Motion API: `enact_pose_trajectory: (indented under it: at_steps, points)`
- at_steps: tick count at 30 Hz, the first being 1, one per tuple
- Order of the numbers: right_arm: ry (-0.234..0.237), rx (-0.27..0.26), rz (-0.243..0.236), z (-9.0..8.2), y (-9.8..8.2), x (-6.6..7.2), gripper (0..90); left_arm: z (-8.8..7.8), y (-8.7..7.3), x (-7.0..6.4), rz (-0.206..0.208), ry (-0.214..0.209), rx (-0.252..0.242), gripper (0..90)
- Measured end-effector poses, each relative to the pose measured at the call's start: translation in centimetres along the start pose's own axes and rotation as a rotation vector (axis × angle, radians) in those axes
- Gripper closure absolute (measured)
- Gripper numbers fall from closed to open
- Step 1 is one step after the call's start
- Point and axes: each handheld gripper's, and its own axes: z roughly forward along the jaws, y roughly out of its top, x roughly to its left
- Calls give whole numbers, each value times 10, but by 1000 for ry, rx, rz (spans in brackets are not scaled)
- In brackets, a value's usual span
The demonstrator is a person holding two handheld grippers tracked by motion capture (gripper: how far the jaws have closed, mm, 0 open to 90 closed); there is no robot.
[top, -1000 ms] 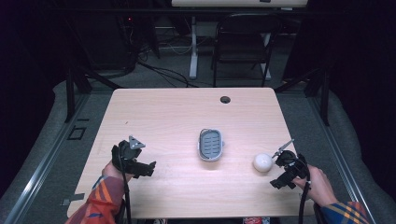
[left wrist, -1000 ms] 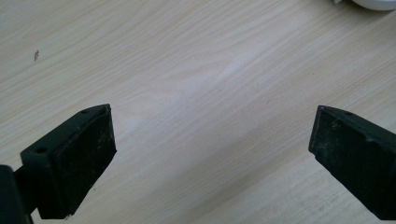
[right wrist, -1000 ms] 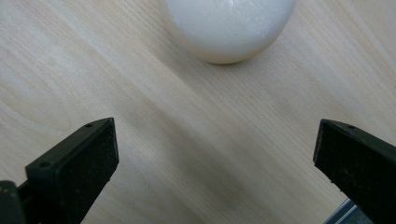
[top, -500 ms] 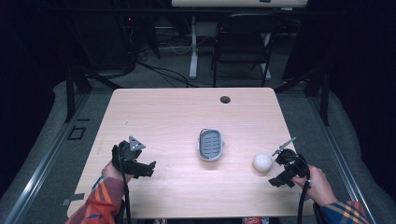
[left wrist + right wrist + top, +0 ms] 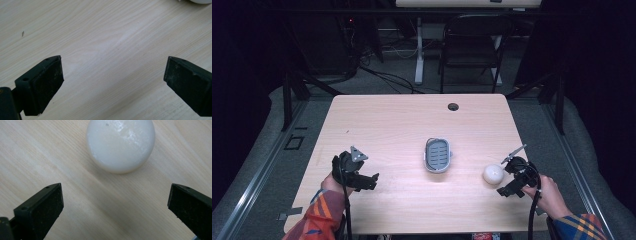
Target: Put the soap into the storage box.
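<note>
The bench (image 5: 412, 130) is lit from above and looks bright, while the room all around it is very dark. In the high view the picture is a bit soft. The white ball (image 5: 120, 143) shines on top and casts a soft shadow under it. Near the ball, the wood grain looks sharp.

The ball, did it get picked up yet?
Not yet. The ball sits on the table, beside the grey dish. The right tongs are open, pointing at it but not touching. The left tongs are open over bare wood. Grabbing is left.
</note>
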Motion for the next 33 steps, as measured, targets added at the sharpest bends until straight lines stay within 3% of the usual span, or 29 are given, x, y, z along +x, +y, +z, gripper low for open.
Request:
enact_pose_trajectory:
  at_steps: [1,6,13,14,15,16,17,18,19,20,23,24,25,26,27,29,32,33]
  points:
    - [0,-23,12,2,0,0,0,0,0,0,0,0,0,25]
    - [-25,-17,15,1,4,-3,0,1,1,0,0,-4,-5,25]
    - [-11,10,11,4,11,-4,0,2,0,1,-2,-9,-7,23]
    - [9,-6,32,6,12,-3,0,1,0,1,-1,-9,-9,24]
    - [2,8,13,6,13,-4,0,1,1,0,1,-7,-9,24]
    - [13,-47,60,11,12,-1,0,2,1,0,2,-12,-6,24]
    - [21,-39,47,10,14,-3,0,2,1,0,7,-11,0,24]
    - [25,5,17,6,17,-5,0,2,1,0,7,-11,0,24]
    - [25,-31,32,8,18,-4,0,3,1,0,5,-10,-1,24]
    - [22,-6,15,7,20,-5,0,3,1,-1,4,-10,-2,24]
    - [31,-21,10,9,22,-4,0,3,1,0,5,-10,2,24]
    - [24,10,-26,7,25,-5,0,3,1,0,6,-10,1,24]
    - [26,-67,31,13,24,0,0,3,1,0,5,-10,0,24]
    - [28,-15,-18,10,27,-3,0,3,1,0,6,-10,0,24]
    - [23,-22,-13,12,28,-2,0,3,1,0,7,-10,1,24]
    - [19,-4,-67,14,32,2,0,3,1,0,8,-11,2,24]
    - [14,12,-97,13,35,3,0,3,1,0,9,-11,2,24]
    - [19,-4,-81,16,35,5,0,3,1,0,9,-11,3,24]
